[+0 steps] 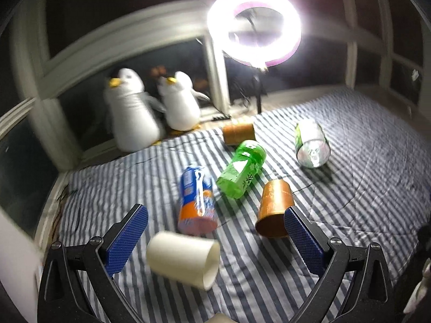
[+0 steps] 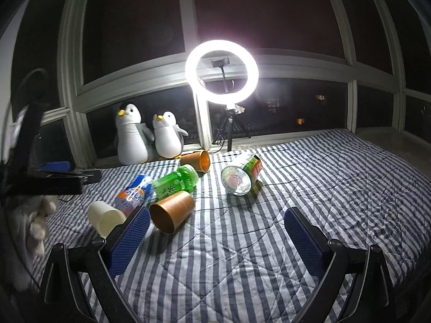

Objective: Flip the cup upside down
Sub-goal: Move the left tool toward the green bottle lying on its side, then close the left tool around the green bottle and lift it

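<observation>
A white cup (image 1: pixel 183 259) is seen on its side on the striped bed (image 1: pixel 363 188), between the spread fingers of the left tool (image 1: pixel 215 238), untouched. The right tool (image 2: pixel 216 238) is likewise released, empty. A brown cup (image 1: pixel 274 210) lies nearby.

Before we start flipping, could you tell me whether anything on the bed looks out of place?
Everything lies toppled on the striped bedspread: white cup, two brown cups, green bottle, both cans. No spill shows.
</observation>
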{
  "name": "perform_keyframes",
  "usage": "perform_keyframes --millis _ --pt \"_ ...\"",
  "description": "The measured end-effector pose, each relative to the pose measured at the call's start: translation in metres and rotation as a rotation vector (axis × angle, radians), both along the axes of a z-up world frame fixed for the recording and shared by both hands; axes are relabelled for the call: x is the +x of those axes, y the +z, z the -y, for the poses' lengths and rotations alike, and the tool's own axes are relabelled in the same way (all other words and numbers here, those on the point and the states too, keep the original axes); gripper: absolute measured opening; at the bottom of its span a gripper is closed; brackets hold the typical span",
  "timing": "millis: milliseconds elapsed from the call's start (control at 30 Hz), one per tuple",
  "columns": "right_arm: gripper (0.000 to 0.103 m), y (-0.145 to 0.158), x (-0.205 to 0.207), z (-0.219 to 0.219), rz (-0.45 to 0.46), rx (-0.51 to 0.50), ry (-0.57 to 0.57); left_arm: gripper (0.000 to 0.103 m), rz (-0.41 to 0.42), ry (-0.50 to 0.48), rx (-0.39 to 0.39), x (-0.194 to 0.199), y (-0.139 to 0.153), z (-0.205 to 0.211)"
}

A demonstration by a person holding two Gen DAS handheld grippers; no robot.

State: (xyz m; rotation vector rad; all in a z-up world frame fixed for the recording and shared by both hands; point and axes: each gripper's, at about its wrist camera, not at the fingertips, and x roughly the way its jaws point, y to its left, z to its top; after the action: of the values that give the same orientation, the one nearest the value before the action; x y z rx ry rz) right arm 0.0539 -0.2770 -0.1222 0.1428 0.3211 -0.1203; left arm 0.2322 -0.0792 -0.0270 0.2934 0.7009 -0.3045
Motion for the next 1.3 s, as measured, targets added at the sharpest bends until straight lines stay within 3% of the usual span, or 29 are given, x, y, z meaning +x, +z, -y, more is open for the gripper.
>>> perform_keyframes --millis 200,433,700,800,1033,1100,1300 --pt "0.098 -0.003 0.028 0.015 -0.041 0.02 -0.003 0.102 -0.242 -0.05 0.03 0.101 -0.026 0.037" --pt "0.098 -0.002 0.054 0.039 -0.086 0.061 -0.014 0.1 -0.39 -0.071 0.096 0.168 -0.066 0.079" --pt "0.098 0.011 0.077 0.069 -0.121 0.108 -0.021 0.098 -0.529 -0.074 0.143 0.215 -0.1 0.105" --pt "0.098 0.013 0.087 0.081 -0.126 0.122 -0.034 0.097 -0.562 -0.095 0.158 0.224 -0.11 0.111" --pt "0.098 0.002 0.104 0.096 -0.15 0.16 -0.056 0.08 -0.631 -0.119 0.184 0.237 -0.14 0.117" --pt "0.098 -0.002 0.107 0.095 -0.159 0.162 -0.055 0.075 -0.625 -0.115 0.181 0.238 -0.144 0.116" --pt "0.098 -0.009 0.109 0.09 -0.17 0.157 -0.062 0.073 -0.591 -0.117 0.143 0.238 -0.139 0.112"
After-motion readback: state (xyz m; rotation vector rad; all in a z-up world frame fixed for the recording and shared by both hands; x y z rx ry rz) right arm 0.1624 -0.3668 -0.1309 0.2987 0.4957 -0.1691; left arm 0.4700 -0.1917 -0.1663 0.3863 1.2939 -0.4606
